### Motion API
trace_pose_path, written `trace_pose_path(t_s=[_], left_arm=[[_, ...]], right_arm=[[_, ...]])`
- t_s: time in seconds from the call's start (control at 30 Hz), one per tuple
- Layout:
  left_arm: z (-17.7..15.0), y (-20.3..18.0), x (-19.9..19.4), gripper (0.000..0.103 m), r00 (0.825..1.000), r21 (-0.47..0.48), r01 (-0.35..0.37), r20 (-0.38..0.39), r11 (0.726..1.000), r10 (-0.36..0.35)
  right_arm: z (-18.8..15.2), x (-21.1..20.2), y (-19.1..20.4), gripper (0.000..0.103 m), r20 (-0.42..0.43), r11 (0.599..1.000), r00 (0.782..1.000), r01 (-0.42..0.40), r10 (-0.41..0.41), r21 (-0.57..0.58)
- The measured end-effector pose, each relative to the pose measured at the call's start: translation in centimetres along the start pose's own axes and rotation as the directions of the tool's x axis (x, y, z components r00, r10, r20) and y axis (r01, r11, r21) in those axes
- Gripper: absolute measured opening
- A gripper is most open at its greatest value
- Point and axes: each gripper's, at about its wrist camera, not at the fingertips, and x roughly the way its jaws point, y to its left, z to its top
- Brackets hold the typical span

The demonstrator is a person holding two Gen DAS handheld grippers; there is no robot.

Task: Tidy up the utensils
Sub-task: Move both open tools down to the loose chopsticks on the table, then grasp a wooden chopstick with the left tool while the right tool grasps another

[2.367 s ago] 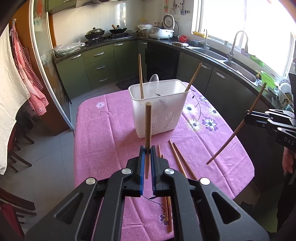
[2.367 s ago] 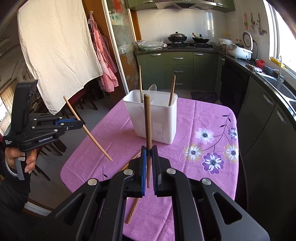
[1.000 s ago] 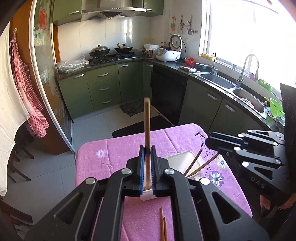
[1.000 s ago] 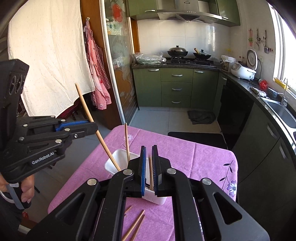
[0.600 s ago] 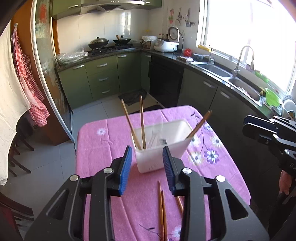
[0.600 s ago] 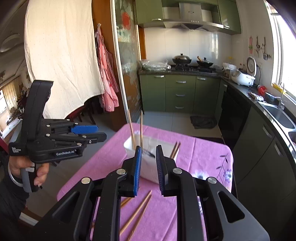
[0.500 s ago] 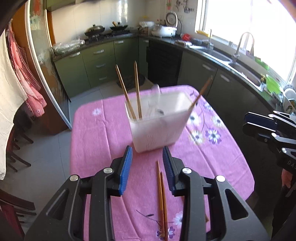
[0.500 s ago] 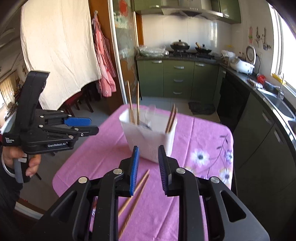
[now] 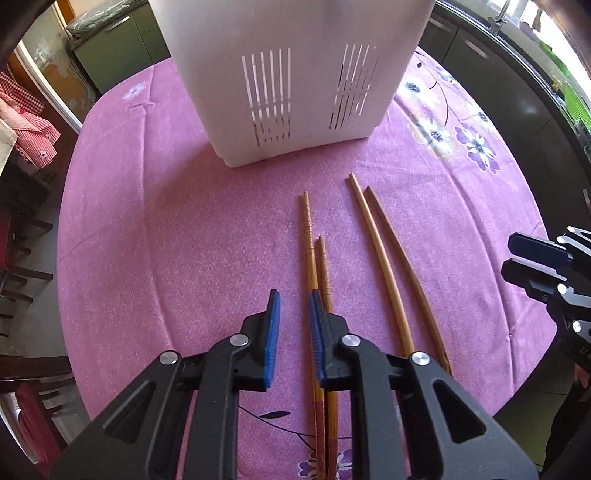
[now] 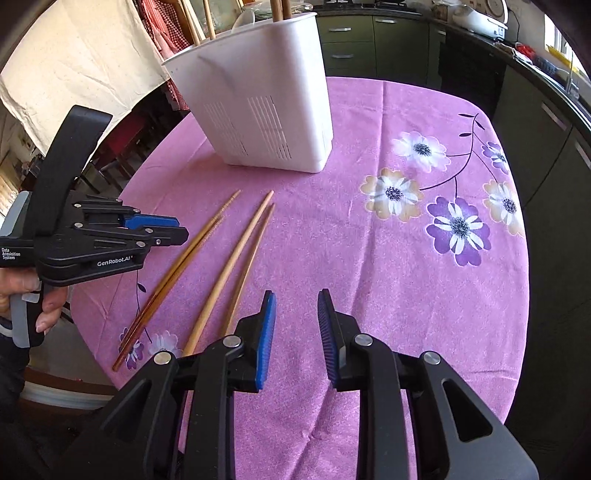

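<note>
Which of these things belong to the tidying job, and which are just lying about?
Part of the job:
- white slotted plastic utensil holder
- two dark brown wooden chopsticks on the cloth
- two pale bamboo chopsticks beside them
- left gripper and right gripper, both open

Just there:
- pink flowered tablecloth
- green kitchen cabinets

A utensil holder [image 9: 295, 74] stands on the desk [image 9: 166, 240] at twelve o'clock. Four chopsticks [image 9: 380, 258] lie before it on the desk, toward five o'clock. More chopsticks [image 10: 277, 7] stand in the holder.

Bare tablecloth [image 10: 369, 266] right of chopsticks [image 10: 221, 269]
</note>
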Motion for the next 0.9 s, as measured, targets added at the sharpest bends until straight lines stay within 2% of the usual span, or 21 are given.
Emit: trace_pose_path(t_s=[0.23, 0.57, 0.6, 0.63, 0.67, 0.9], left_arm=[[0.4, -0.3, 0.5, 0.015, 1.0, 0.004, 0.019, -0.022, 1.0, -0.019], [1.5, -2.0, 2.1, 0.015, 0.999, 0.037, -0.008, -0.045, 0.999, 0.01], [1.5, -2.1, 2.2, 0.014, 0.999, 0.038, -0.007, -0.047, 0.999, 0.009], [1.6, -2.2, 2.2, 0.007, 0.999, 0.038, -0.002, -0.048, 0.999, 0.004], [1.4, -2.2, 2.2, 0.007, 0.999, 0.04, -0.002, -0.05, 0.999, 0.004], [0.9, 0.8, 2.2, 0.006, 0.999, -0.023, -0.007, -0.053, 1.0, 0.006]], right_arm=[[0.3, 0.4, -0.8, 0.025, -0.005, 1.0, 1.0, -0.011, 0.011, 0.017], [0.0, 1.3, -0.5, 0.025, -0.034, 1.0, 0.999, -0.02, 0.02, 0.01], [0.0, 1.3, -0.5, 0.027, -0.034, 1.0, 0.999, -0.02, 0.02, 0.009], [0.0, 1.3, -0.5, 0.03, -0.033, 1.0, 0.999, -0.022, 0.022, 0.009], [0.0, 1.2, -0.4, 0.03, -0.034, 1.0, 0.999, -0.023, 0.023, 0.007], [-0.1, 1.6, -0.2, 0.03, -0.041, 1.0, 0.999, -0.024, 0.024, -0.004]])
